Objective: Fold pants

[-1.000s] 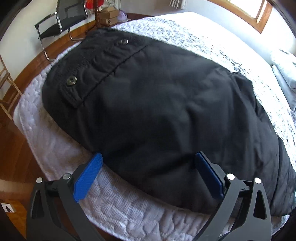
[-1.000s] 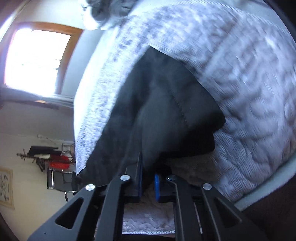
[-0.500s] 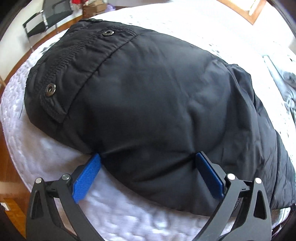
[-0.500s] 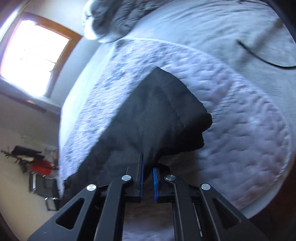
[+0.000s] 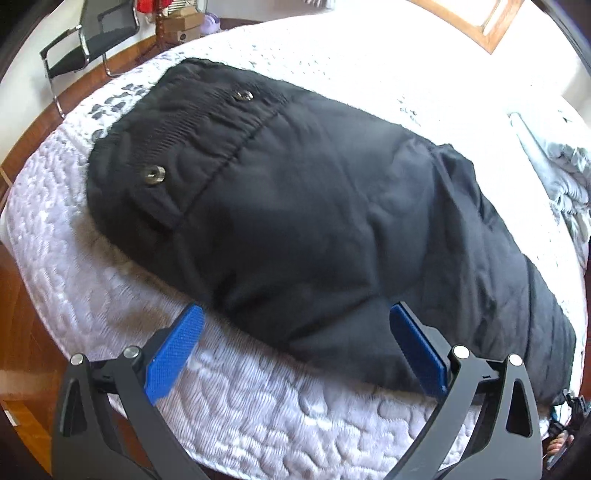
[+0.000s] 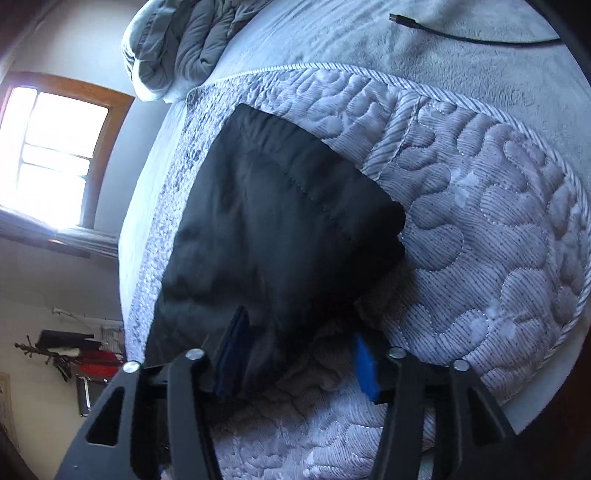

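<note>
Black pants (image 5: 314,221) lie folded on a white quilted mat (image 5: 258,406) on the bed, waistband with two metal snaps at the far left. My left gripper (image 5: 295,343) is open, its blue pads either side of the near edge of the pants. In the right wrist view the leg end of the pants (image 6: 280,229) lies on the mat (image 6: 498,240). My right gripper (image 6: 299,354) is open, with the cloth's near edge between its jaws, not clamped.
A folded grey duvet (image 6: 177,44) lies at the head of the bed. A black cable (image 6: 461,35) runs over the sheet. A black chair (image 5: 85,40) and boxes (image 5: 181,26) stand on the wooden floor beyond the bed. A window (image 6: 55,158) is on the wall.
My right gripper has opened and let go of the pants' leg edge, which now lies on the mat. My left gripper stays open and has drawn back slightly from the pants.
</note>
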`<action>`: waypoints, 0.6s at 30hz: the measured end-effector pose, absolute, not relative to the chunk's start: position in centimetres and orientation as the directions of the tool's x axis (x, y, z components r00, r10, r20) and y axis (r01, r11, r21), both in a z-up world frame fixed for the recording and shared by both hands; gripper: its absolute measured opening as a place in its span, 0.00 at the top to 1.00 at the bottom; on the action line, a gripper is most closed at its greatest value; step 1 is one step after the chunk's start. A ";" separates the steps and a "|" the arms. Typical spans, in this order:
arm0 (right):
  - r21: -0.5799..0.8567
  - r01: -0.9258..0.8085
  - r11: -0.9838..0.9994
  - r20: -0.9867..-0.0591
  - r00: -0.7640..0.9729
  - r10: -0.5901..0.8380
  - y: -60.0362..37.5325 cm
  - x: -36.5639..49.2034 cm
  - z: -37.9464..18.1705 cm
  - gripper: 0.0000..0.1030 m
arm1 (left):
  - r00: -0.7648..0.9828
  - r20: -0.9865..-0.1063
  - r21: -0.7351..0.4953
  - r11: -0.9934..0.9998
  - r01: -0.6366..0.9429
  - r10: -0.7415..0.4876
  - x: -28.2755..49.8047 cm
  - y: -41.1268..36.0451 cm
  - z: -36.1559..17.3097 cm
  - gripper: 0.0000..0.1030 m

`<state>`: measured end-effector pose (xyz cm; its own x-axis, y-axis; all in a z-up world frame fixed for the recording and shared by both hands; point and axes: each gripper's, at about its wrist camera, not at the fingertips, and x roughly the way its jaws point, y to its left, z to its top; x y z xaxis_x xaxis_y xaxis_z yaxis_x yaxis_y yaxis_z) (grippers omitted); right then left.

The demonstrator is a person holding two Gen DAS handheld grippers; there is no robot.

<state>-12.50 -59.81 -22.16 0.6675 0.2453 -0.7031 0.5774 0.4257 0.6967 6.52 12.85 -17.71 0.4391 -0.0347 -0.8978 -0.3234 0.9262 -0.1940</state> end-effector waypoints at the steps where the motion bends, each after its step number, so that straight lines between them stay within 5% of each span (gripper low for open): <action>1: 0.708 0.581 0.402 -0.694 0.677 0.243 -59.9 -12.6 -22.4 0.43 | 0.443 -0.896 -0.202 0.923 -0.327 -0.039 6.1 13.0 -17.4 0.03; 5: 0.737 0.584 0.342 -0.669 0.703 0.242 -60.4 -12.8 -23.0 0.44 | 0.463 -0.885 -0.232 0.917 -0.324 -0.060 4.0 12.5 -16.6 0.03; 13: 0.769 0.572 0.286 -0.635 0.734 0.241 -61.3 -13.0 -22.8 0.82 | 0.473 -0.877 -0.246 0.925 -0.288 -0.086 5.2 11.0 -14.4 0.03; 18: 0.694 0.556 0.458 -0.669 0.732 0.125 -58.9 -12.4 -18.1 0.87 | 0.464 -0.879 -0.263 0.924 -0.277 -0.110 5.4 11.4 -15.5 0.03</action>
